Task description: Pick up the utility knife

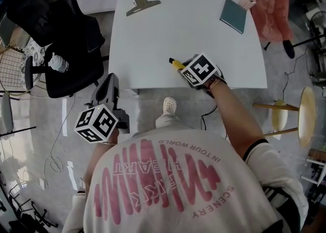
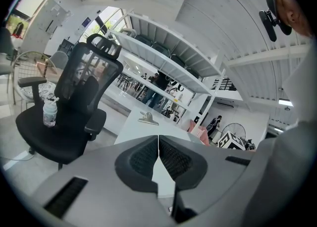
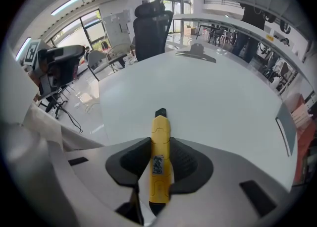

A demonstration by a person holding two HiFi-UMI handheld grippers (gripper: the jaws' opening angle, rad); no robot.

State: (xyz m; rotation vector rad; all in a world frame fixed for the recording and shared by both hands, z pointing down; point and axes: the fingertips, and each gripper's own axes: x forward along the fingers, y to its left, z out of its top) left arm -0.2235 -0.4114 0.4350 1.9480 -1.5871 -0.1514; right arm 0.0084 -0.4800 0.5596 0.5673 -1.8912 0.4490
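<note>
2 grippers are in our hands. Our right gripper (image 1: 182,67) points steeply down over the near edge of the white table (image 1: 204,38). Its jaws are clamped on the yellow utility knife (image 3: 159,164), whose black tip sticks out past the pads; we cannot tell whether the knife rests on the tabletop. Our left gripper (image 2: 158,154) hangs off the table's left side, jaws together on nothing. 1 binder clip (image 1: 141,2) lies near the far left corner.
</note>
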